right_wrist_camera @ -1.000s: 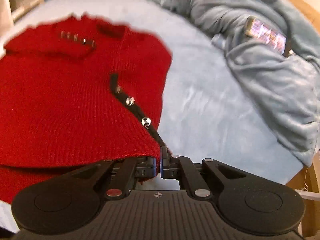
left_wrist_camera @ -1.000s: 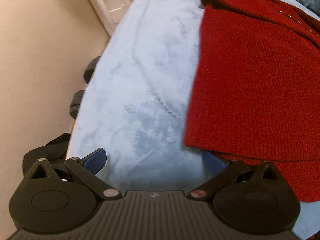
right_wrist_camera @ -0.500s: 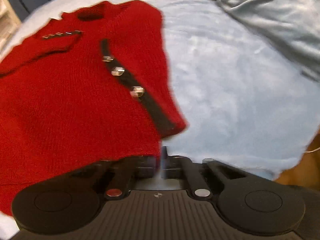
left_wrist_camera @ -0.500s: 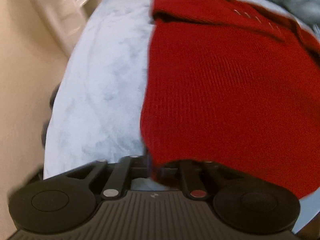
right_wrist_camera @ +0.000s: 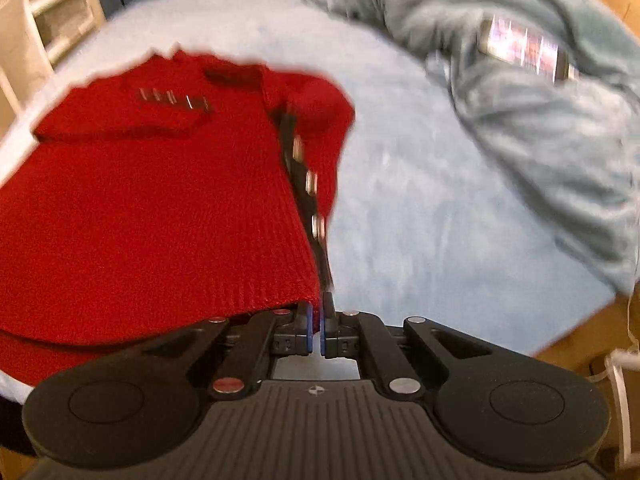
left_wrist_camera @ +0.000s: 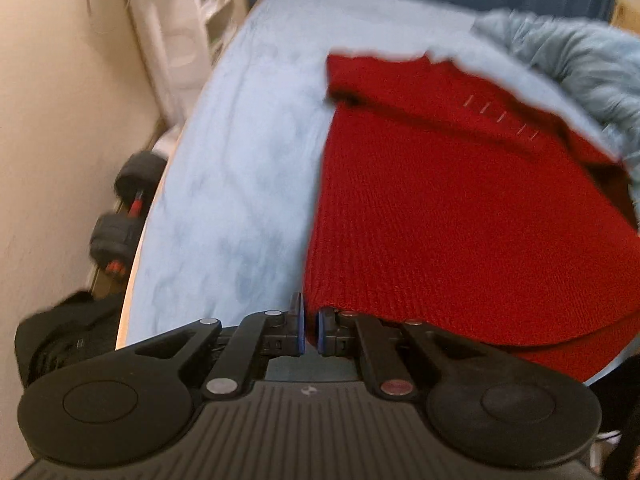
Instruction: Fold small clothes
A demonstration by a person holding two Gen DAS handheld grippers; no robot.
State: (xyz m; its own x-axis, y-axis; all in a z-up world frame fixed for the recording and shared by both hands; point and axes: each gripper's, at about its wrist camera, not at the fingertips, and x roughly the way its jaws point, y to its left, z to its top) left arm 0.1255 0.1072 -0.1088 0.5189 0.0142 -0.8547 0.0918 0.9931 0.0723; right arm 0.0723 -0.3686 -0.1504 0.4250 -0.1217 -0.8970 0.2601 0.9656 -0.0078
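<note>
Both pairs of jaws are pinched shut on the near hem of a red knitted sweater (left_wrist_camera: pixel 460 220): the left gripper (left_wrist_camera: pixel 310 330) holds the hem's left corner, and the right gripper (right_wrist_camera: pixel 316 328) holds the right corner, beside a dark button band (right_wrist_camera: pixel 306 184) with three shiny buttons. The sweater lies mostly flat on a pale blue bed (left_wrist_camera: pixel 240 200), neck end away from the cameras, with a sleeve folded across the chest; a second red layer shows beneath the gripped edge. The step in hand looks like carrying the hem toward the collar to fold the body in half. Done well, both grippers would likely travel level and together, keeping the hem taut between them so the knit does not sag or twist, then lower the edge squarely near the collar before letting go. Motion blur softens both views, so fine detail is uncertain. To the right, a rumpled grey-blue blanket (right_wrist_camera: pixel 540 120) is heaped on the bed with a phone (right_wrist_camera: pixel 524 48), its screen lit, resting on it. Dumbbells (left_wrist_camera: pixel 124 216) sit on the floor to the left of the bed. No containers can be made out clearly.
</note>
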